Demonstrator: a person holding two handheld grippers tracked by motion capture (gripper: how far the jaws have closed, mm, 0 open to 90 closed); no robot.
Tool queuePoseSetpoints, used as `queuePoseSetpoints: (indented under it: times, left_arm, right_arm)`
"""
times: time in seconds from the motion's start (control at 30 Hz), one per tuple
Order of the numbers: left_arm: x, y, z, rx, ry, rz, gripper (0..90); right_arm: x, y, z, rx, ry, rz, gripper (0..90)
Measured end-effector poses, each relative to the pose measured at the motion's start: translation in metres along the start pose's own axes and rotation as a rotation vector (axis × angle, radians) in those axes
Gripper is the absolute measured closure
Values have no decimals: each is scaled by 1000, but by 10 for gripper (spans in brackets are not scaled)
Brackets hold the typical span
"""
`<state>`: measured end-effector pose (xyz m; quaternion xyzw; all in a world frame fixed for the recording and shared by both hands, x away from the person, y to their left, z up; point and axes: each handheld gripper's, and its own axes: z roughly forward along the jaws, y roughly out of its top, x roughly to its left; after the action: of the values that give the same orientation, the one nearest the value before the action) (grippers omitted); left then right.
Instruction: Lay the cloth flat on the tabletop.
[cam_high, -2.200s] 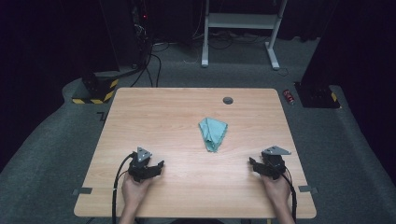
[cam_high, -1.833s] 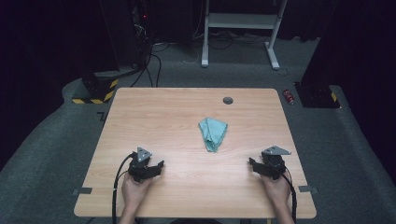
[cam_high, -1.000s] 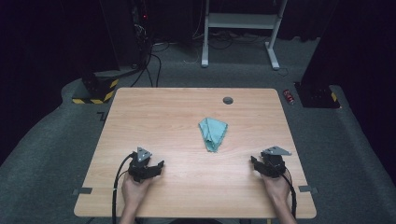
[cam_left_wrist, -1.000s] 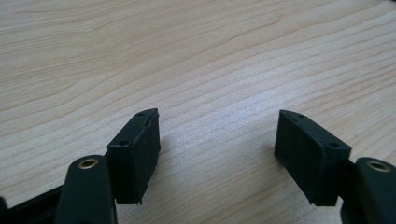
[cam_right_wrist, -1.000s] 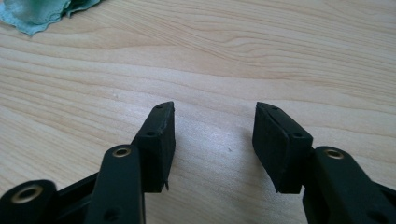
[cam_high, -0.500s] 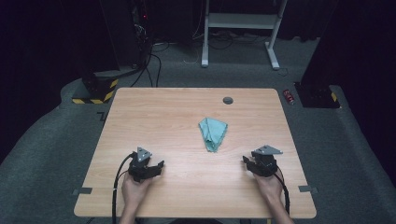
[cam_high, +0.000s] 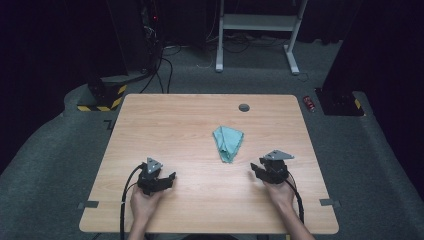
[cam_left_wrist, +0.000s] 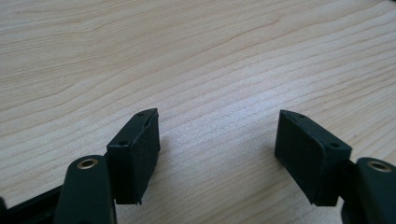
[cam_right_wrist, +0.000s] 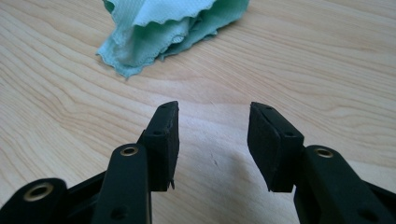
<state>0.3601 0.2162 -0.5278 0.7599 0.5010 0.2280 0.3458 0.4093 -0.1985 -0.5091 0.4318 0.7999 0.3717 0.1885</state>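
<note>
Facing the cloth, the right gripper had its jaws apart with nothing between them; the left gripper sat likewise apart over bare table.

The right gripper has slid across the table toward the green cloth, which now lies near, just ahead of its tips and to their left. Its jaws have just been closing a little, nothing between them.
</note>
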Motion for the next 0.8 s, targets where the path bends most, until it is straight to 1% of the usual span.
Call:
queuePoseSetpoints:
  times: [0.03,0.13,0.17,0.37,0.4,0.47,0.6,0.63,0.8]
  left_arm:
    - [0,0,0,0,0,0,311]
    - [0,0,0,0,0,0,310]
    - [0,0,0,0,0,1,310]
    - [0,0,0,0,0,0,309]
    - [0,0,0,-1,0,-1,309]
    - [0,0,0,0,1,1,309]
    - [0,0,0,-1,1,0,309]
    - [0,0,0,0,0,1,309]
    - [0,0,0,-1,0,-1,309]
  right_arm:
    - [1,1,0,-7,3,4,540]
    - [2,5,3,2,11,-4,550]
    - [2,7,4,4,14,1,551]
    - [5,19,10,6,36,-4,547]
    - [6,20,11,7,40,0,545]
    - [7,25,15,7,52,-9,535]
    - [8,30,18,7,63,-9,526]
    - [8,32,19,10,66,-2,523]
    - [10,42,24,-5,83,1,502]
